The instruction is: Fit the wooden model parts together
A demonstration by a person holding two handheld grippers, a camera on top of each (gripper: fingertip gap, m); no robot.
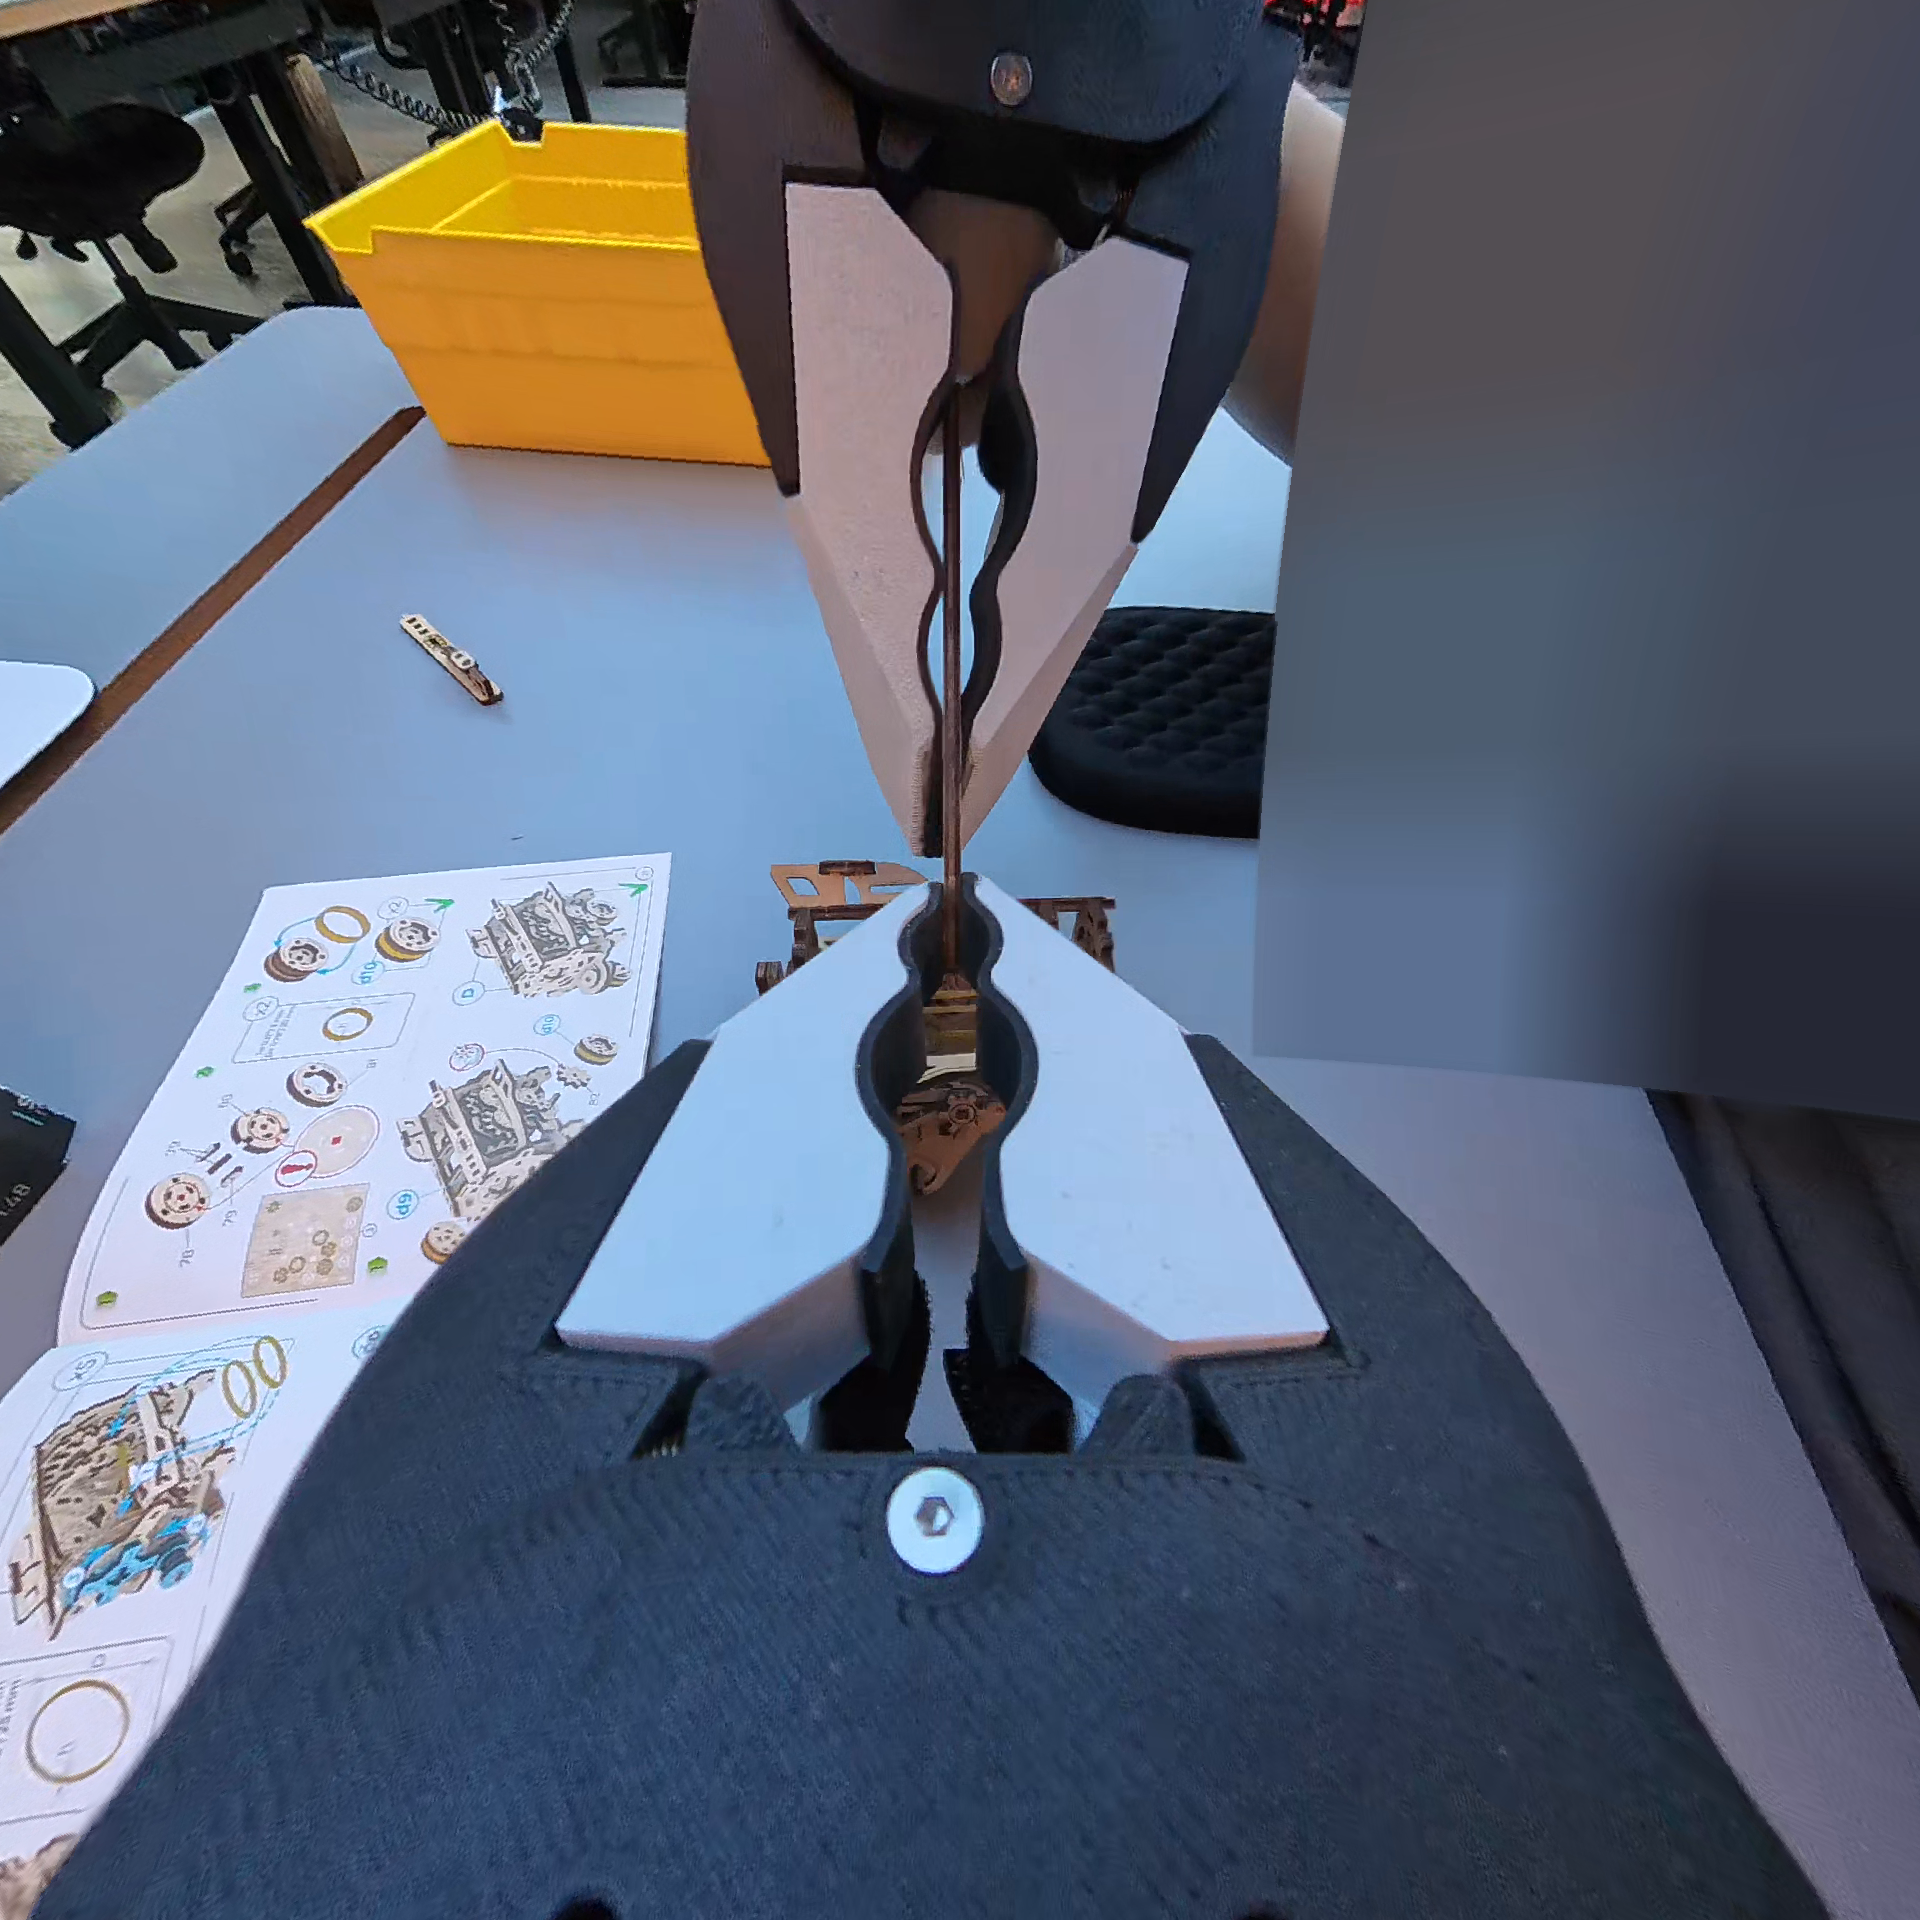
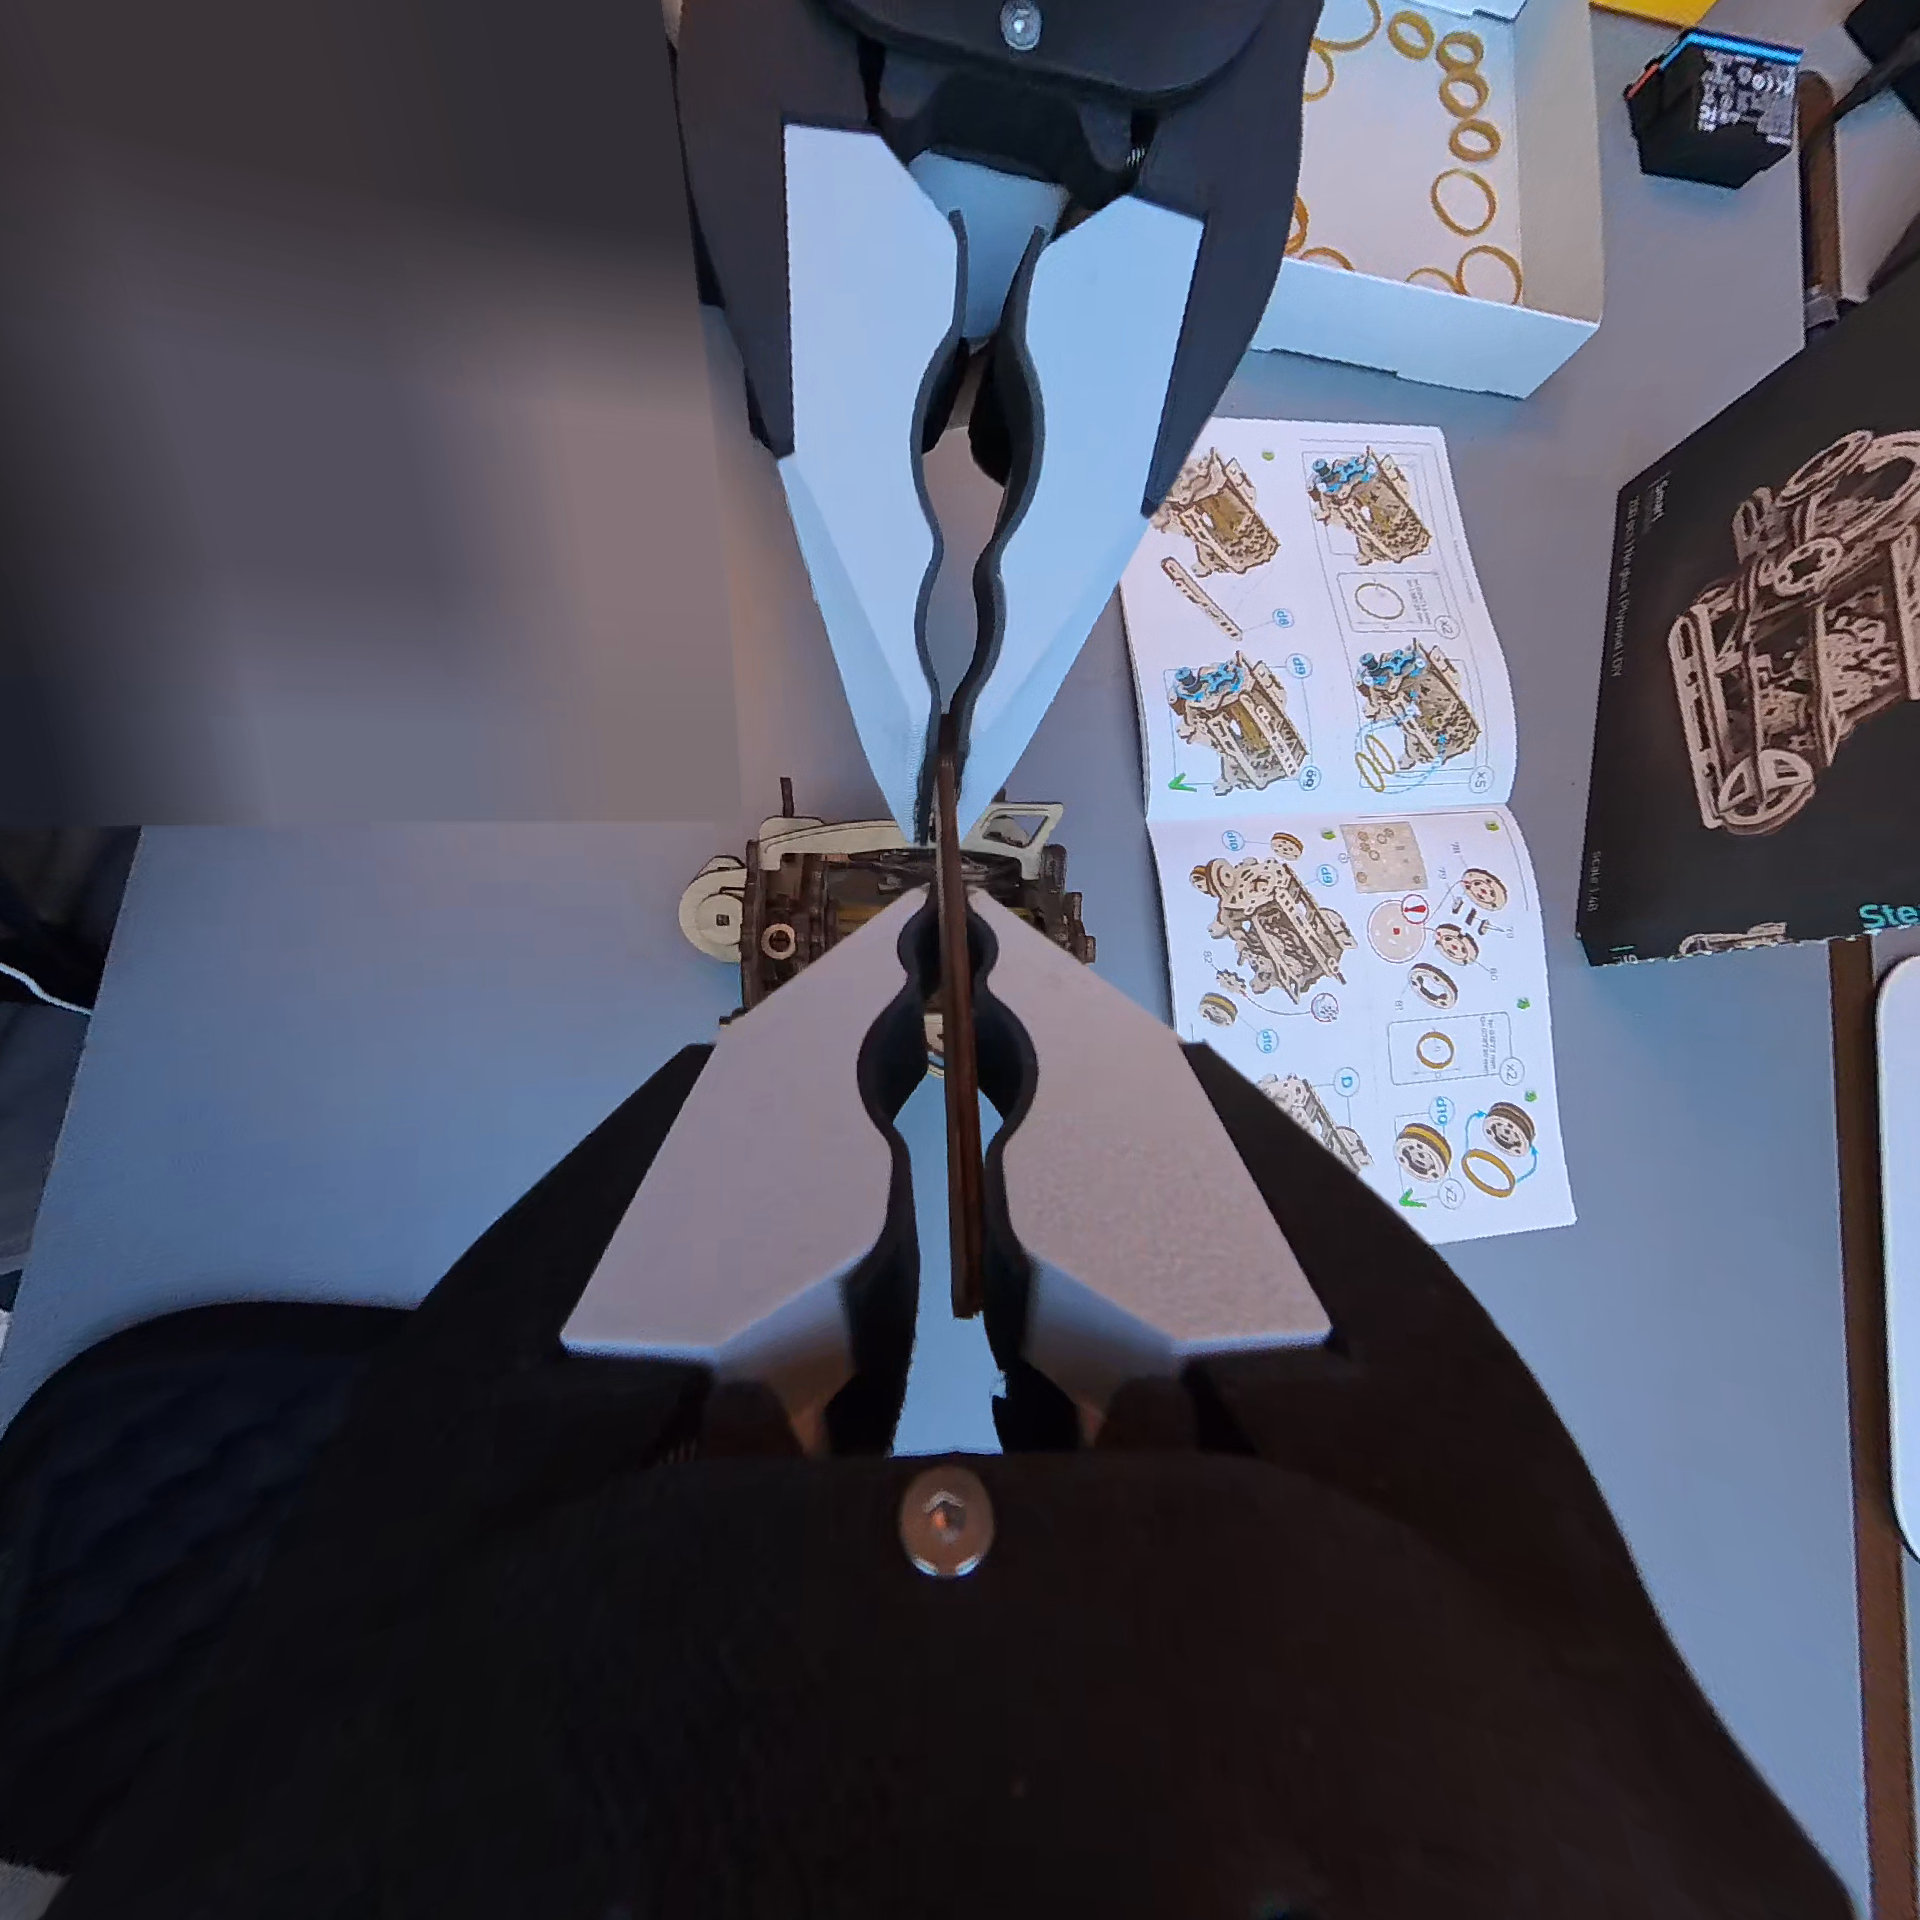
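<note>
Currently: alignment step | both grippers [image 1: 948,899] [image 2: 948,904] clamped on one thin wooden strip [image 2: 961,1091] at frame centre | next: lower squarely into wooden model [image 2: 790,914].

Each handheld unit carries a matte black, layer-printed body, broad and rounded at the base; the left gripper [image 1: 948,902] and the right gripper [image 2: 943,902] share one build; two white wedge-shaped fingers [image 1: 769,1143] taper to a point; each inner face carries a black wavy-profiled pad [image 2: 894,1039]; a silver hex-socket screw [image 1: 934,1519] sits centrally on the body; black strips line the finger roots.
</note>
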